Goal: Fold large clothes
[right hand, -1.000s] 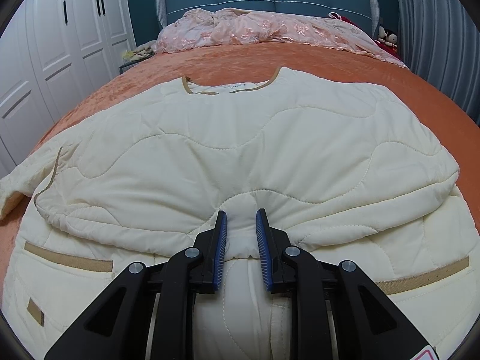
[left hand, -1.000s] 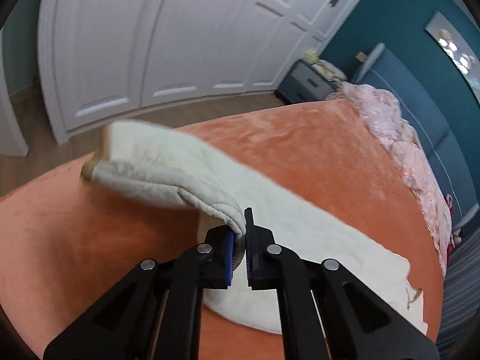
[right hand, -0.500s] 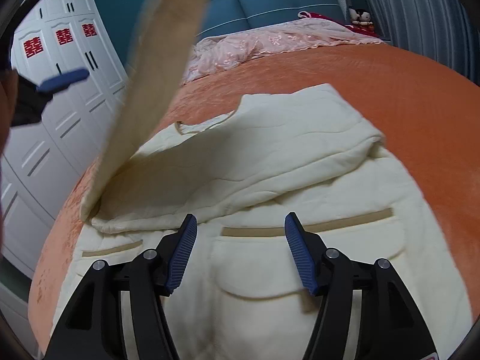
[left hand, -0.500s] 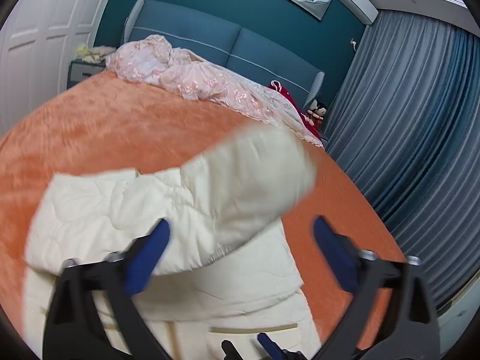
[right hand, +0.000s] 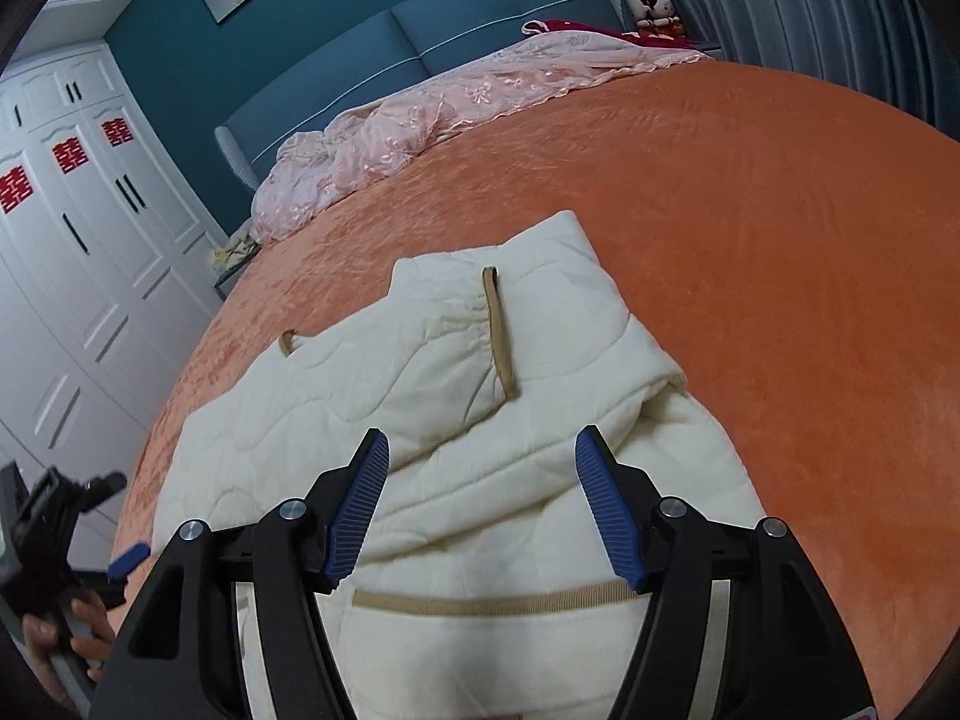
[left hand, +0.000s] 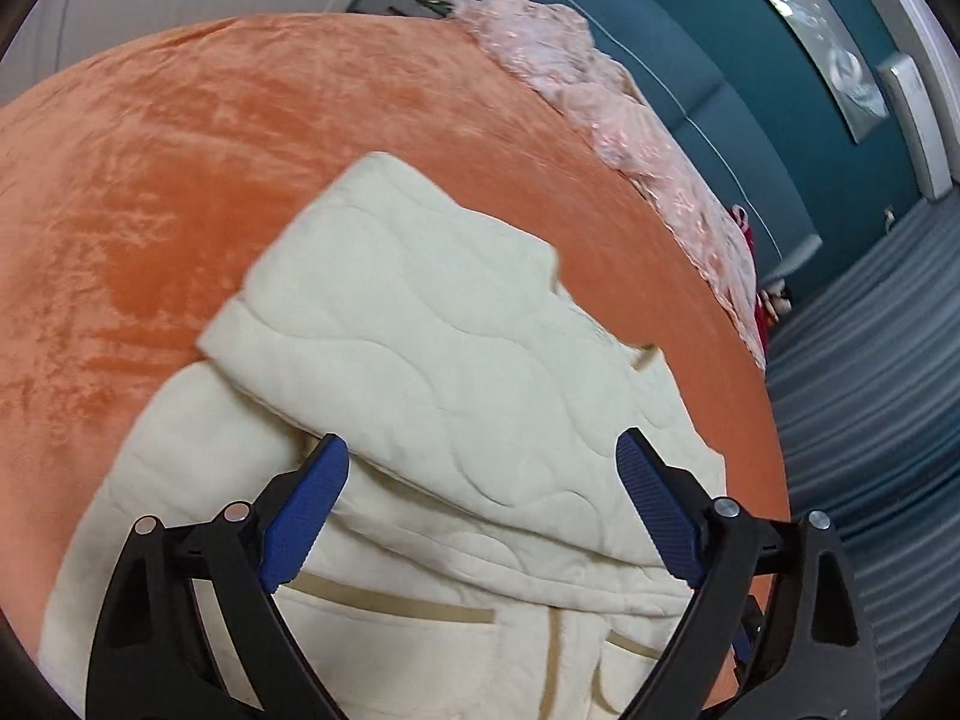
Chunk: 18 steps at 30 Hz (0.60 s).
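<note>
The left tool (left hand: 480,504) is wide apart and narrowing, the right tool (right hand: 480,504) open — both empty above the cream quilted jacket (right hand: 444,420) on the orange bed (right hand: 780,240). The folded-in sleeves look puffy and could spring back — a shallow pinch would drag only the top layer.

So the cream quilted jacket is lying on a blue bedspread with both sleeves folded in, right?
Not quite: the bedspread is orange, not blue; only the headboard behind it is blue. The right wrist view shows this, with the cream quilted jacket lying on it, sleeves folded in.
</note>
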Each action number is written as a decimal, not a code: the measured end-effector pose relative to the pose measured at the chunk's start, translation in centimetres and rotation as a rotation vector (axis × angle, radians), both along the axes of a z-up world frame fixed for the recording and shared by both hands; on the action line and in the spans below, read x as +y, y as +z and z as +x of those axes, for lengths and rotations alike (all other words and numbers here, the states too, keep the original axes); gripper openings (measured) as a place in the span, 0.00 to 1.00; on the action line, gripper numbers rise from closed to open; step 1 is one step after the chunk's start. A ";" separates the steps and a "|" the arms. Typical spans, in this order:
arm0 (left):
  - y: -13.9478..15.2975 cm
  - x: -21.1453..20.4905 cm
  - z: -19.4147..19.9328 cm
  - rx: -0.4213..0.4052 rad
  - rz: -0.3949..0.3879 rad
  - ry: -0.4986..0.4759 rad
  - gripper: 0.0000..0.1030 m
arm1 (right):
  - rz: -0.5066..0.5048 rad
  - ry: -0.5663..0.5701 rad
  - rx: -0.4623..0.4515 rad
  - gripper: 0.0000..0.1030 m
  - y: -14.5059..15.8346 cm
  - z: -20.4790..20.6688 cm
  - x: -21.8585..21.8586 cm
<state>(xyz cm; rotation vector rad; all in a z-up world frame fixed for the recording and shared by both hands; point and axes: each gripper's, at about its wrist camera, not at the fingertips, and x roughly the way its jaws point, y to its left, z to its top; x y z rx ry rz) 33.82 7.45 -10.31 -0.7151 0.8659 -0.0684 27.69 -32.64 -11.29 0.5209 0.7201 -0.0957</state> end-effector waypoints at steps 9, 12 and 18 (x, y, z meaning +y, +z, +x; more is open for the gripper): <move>-5.4 6.5 0.6 0.114 -0.247 0.156 0.74 | 0.097 -0.032 0.104 0.61 -3.2 6.4 -1.3; -5.5 6.2 1.7 0.130 -0.239 0.126 0.38 | 0.125 0.014 0.135 0.13 -3.6 7.6 -0.8; -1.7 7.0 1.6 0.023 -0.105 0.118 0.09 | 0.073 0.049 -0.128 0.04 4.4 4.3 -0.7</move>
